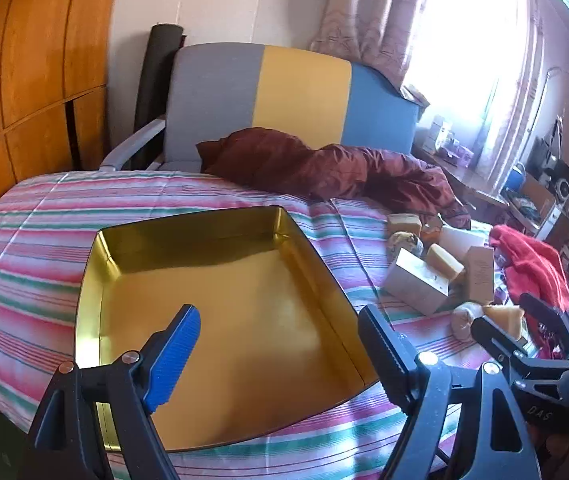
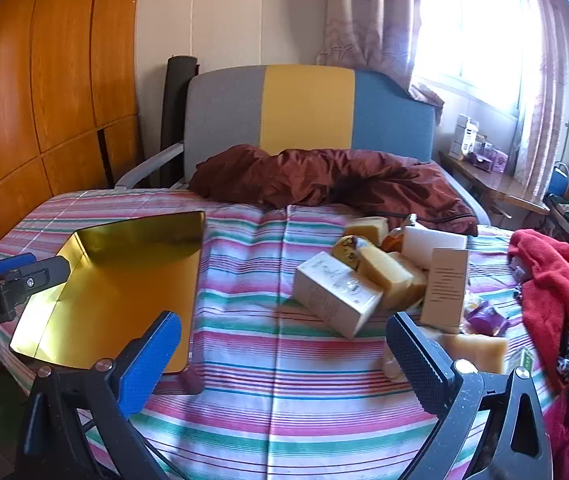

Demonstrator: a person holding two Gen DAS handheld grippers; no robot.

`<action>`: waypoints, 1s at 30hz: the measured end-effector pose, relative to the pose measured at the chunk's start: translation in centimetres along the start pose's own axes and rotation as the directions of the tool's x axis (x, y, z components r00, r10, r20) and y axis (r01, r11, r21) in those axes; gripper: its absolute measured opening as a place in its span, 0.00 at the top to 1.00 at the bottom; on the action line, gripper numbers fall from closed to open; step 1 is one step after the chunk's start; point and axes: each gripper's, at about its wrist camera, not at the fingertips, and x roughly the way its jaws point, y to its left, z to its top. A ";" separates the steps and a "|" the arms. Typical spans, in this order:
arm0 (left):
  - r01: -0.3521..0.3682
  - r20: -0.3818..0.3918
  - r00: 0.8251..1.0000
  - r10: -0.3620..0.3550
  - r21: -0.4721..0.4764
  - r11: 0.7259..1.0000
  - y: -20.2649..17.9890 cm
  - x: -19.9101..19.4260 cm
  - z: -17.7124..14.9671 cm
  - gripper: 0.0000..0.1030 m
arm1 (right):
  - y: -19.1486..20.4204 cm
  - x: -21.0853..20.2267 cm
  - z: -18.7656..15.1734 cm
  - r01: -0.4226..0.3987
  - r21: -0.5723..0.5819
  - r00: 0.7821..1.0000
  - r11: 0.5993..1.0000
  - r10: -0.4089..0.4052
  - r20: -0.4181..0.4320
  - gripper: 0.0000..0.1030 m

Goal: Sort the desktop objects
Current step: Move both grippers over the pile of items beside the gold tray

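A bed with a striped cover (image 2: 276, 344) in pink, green and white fills both views, and the things to sort lie on it. In the left wrist view the left hand-held gripper (image 1: 280, 356) hangs at the bottom of the frame over a shallow gold tin tray (image 1: 88, 300); its jaws stand wide apart with nothing between them but the tray's bare floor below, one pad blue and the other black. The tray is empty. To the right of it in that view, in the middle right of the frame, sits a heap of small things: a grey-white carton (image 1: 416, 280), a tan box (image 1: 480, 274) standing upright, and yellowish soap-like blocks (image 1: 444, 261) leaning among them. In the right wrist view the right hand-held gripper (image 2: 284, 360) sits at the bottom centre, its jaws also spread fully and holding nothing, above bare striped cover between the tray at left and the heap at right. The carton lies tilted just ahead of its right finger, touching the yellowish blocks behind it. A red cloth (image 2: 556, 288) is bunched at the right edge, near the heap. A dark maroon quilt (image 2: 324, 180) lies crumpled across the far end of the bed, against a headboard (image 2: 308, 108) of grey, yellow and blue panels.
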 end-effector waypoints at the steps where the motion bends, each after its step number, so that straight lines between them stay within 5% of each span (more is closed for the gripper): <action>1: -0.005 0.001 1.000 0.005 0.009 1.000 -0.2 0.1 -0.1 0.20 | -0.1 -0.1 0.0 0.002 -0.002 1.000 1.000 -0.002 0.002 0.00; 6: 0.004 -0.032 0.999 -0.004 0.011 1.000 -0.7 0.3 0.0 0.20 | -0.6 -0.3 -0.1 0.005 -0.011 1.000 1.000 -0.005 0.004 0.00; 12: 0.023 0.014 1.000 -0.024 0.067 0.997 -2.0 0.2 0.3 0.20 | -3.0 0.0 -0.7 0.019 0.029 0.999 0.999 -0.018 -0.038 0.00; 22: 0.132 -0.030 0.991 -0.129 0.129 0.983 -5.5 1.6 1.1 0.20 | -12.6 -0.3 -3.1 0.158 0.194 0.981 0.968 -0.132 -0.141 0.01; 30: 0.257 -0.135 0.961 -0.243 0.097 0.962 -9.4 4.5 2.5 0.20 | -19.0 -0.2 -4.4 0.218 0.318 0.967 0.923 -0.160 -0.198 0.19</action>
